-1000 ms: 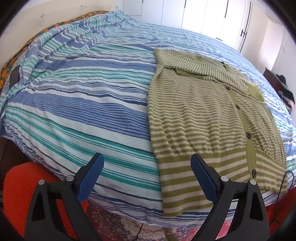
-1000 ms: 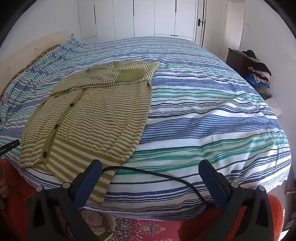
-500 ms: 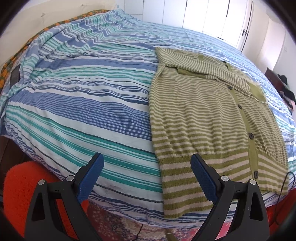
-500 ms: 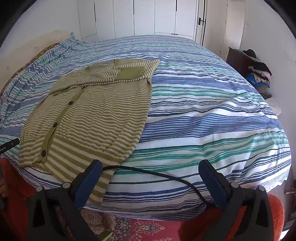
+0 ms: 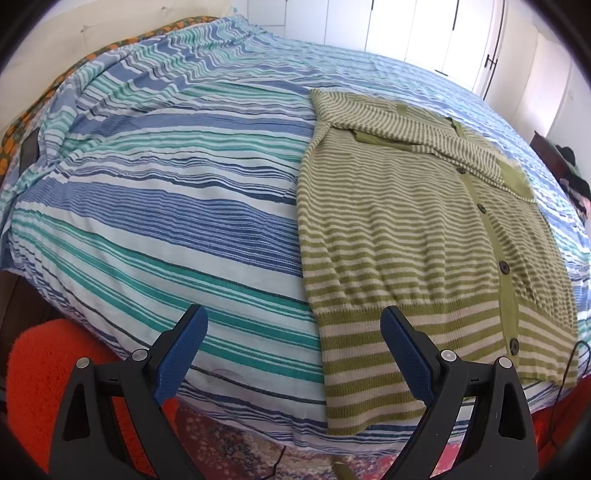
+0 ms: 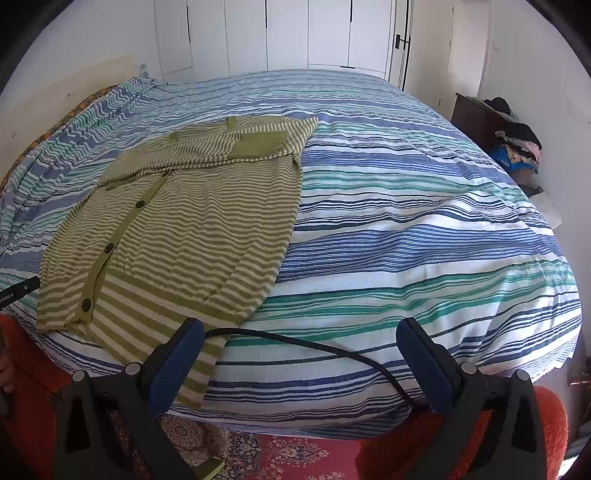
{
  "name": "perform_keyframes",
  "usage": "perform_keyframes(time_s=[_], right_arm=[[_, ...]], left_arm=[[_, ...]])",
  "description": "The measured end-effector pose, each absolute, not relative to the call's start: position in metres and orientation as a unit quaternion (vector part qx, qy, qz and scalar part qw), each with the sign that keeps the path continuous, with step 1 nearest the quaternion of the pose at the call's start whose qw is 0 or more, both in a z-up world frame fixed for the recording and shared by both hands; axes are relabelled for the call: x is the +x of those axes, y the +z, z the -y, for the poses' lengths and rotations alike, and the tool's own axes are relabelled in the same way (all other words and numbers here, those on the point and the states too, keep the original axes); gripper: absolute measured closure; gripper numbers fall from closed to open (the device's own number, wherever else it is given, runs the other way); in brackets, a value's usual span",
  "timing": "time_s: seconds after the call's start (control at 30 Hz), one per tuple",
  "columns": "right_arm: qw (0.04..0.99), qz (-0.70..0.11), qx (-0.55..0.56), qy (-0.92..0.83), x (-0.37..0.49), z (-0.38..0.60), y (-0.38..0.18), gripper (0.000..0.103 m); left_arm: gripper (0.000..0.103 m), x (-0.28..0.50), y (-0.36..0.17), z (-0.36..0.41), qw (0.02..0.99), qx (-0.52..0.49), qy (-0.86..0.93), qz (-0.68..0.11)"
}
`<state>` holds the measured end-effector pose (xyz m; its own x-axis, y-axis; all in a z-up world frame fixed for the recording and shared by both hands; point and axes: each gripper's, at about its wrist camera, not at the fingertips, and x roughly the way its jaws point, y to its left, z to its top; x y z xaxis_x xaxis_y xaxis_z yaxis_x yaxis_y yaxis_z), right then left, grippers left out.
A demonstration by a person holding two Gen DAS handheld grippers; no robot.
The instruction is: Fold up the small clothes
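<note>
Left gripper (image 5: 293, 334): black frame with blue padded fingers (image 5: 183, 349), jaws spread wide and empty, held off the near edge of the bed; its right finger overlapped the cardigan's hem in view, contact impossible to tell.
Right gripper (image 6: 303, 349): same build, jaws wide apart, holding nothing, also off the near bed edge.
Black cable (image 6: 306, 345): seen mainly in the right wrist view, arcing across the bedcover between the right gripper's fingers; in the left view only a thin loop showed at the far right.
Green-and-cream striped knit cardigan (image 5: 399, 229): lay flat on the bed, buttoned, hem hanging slightly over the near edge, sleeves folded across the chest at the far end.
Blue, teal and white striped bedcover (image 6: 406, 221): covered the whole bed, bare to either side of the cardigan.
Red patterned rug (image 6: 295, 454): on the floor below the bed edge.
Orange fuzzy fabric (image 5: 40, 373): beside the grippers, low in both views.
Dark wooden cabinet (image 6: 476, 122): far right in the right view, with a pile of clothes (image 6: 517, 146) on top; barely visible in the left view.
White panelled doors (image 6: 295, 33): behind the bed.
</note>
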<state>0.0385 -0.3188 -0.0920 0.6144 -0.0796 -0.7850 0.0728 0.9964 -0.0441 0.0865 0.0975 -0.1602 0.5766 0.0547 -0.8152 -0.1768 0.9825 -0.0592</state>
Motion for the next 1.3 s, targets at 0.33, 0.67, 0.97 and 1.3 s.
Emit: perform_keyframes(time_s=[0.33, 0.67, 0.97, 1.3], right_arm=[[0.898, -0.437, -0.004, -0.042, 0.0387, 0.3189, -0.0919, 0.000], [0.898, -0.437, -0.004, -0.043, 0.0380, 0.3191, -0.0924, 0.000], [0.898, -0.438, -0.005, -0.044, 0.0370, 0.3188, -0.0927, 0.000], [0.897, -0.439, -0.007, -0.044, 0.0365, 0.3183, -0.0940, 0.000]], left_arm=[[0.008, 0.0872, -0.1611, -0.0982, 0.884, -0.067, 0.066, -0.457], [0.008, 0.0878, -0.1623, -0.1001, 0.883, -0.069, 0.068, -0.460], [0.008, 0.0875, -0.1620, -0.0995, 0.883, -0.069, 0.068, -0.459], [0.008, 0.0878, -0.1629, -0.0991, 0.882, -0.069, 0.068, -0.460]])
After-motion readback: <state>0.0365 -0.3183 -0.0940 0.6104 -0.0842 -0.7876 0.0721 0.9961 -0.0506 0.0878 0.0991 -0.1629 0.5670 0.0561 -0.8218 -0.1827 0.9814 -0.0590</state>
